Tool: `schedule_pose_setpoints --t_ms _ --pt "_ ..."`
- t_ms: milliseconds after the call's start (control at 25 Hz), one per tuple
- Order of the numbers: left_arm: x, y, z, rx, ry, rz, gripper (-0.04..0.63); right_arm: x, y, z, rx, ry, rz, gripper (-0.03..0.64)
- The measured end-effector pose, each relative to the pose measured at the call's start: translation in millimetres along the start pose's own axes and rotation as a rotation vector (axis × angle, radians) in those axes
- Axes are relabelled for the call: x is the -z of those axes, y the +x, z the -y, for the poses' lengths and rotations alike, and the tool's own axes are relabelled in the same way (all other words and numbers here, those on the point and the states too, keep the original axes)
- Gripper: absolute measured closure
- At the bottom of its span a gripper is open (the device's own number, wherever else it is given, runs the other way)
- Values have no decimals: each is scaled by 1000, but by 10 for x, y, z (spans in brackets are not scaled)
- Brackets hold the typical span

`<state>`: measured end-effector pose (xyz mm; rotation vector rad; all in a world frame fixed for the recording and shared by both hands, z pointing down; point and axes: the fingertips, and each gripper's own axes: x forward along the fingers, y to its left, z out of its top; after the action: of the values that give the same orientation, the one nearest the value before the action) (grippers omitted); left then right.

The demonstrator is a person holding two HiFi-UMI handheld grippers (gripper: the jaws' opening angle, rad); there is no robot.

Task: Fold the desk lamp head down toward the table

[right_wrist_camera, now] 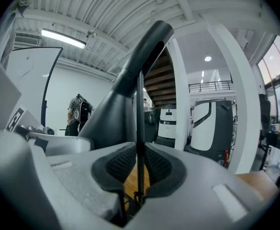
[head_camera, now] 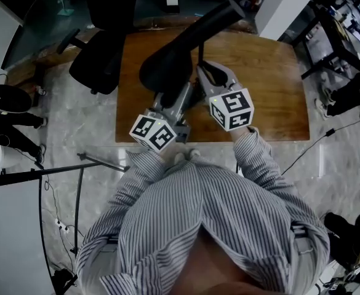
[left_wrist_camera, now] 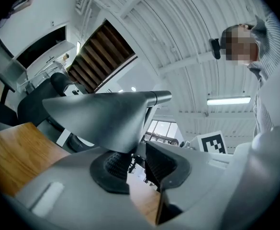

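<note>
A black desk lamp stands on the wooden table (head_camera: pixel 266 91). Its wide head (head_camera: pixel 164 66) hangs over the near middle of the table, and its thick neck rises toward the far right. My right gripper (head_camera: pixel 203 72) is shut on the lamp's thin upright stem (right_wrist_camera: pixel 140 104), which runs between its pads (right_wrist_camera: pixel 116 164). My left gripper (head_camera: pixel 180 97) reaches under the lamp head (left_wrist_camera: pixel 101 116). Its jaws (left_wrist_camera: pixel 137 164) stand open; the head's lower rim rests by the left pad (left_wrist_camera: pixel 115 166), with a gap to the right pad.
A black office chair (head_camera: pixel 96 60) stands at the table's left edge. A stand with thin metal legs (head_camera: pixel 81 165) is on the floor at the near left. A cable (head_camera: pixel 315 143) trails on the floor at the right. People stand at the far left (head_camera: pixel 1 103) and right (head_camera: pixel 352 91).
</note>
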<state>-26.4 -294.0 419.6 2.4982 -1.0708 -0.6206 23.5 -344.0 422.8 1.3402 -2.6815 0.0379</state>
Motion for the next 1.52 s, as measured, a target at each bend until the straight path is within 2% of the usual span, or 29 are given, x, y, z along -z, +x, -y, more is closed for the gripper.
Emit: schedule_pose_setpoints --t_ms 160,400,480,560,720,800,1040,1240,1360,1520 --pt "108 -46 -14 -40 44 -51 512 -91 -221 -31 6 25 47 571" --pt "372 -115 -6 -81 53 -169 514 224 -437 -168 2 93 -1 572" --pt "455 -110 71 -67 90 -220 534 271 -496 -204 1 119 -9 575" --pt "466 -98 142 -56 149 -248 568 254 -553 -222 8 132 -3 614" --pt "301 -100 226 -55 249 -223 591 210 -636 -288 3 154 12 615" --pt "227 -111 272 -55 270 -207 591 220 -672 -328 -9 162 10 615" --pt "173 -111 356 -50 216 -188 592 208 -727 -318 1 157 14 615" --pt "202 -80 411 -34 214 -195 592 164 -752 -335 3 146 22 617" --pt "187 -75 465 -17 242 -192 592 153 -767 -366 3 146 24 617" --pt "153 -88 428 -30 232 -192 592 156 -775 -415 -7 147 16 617"
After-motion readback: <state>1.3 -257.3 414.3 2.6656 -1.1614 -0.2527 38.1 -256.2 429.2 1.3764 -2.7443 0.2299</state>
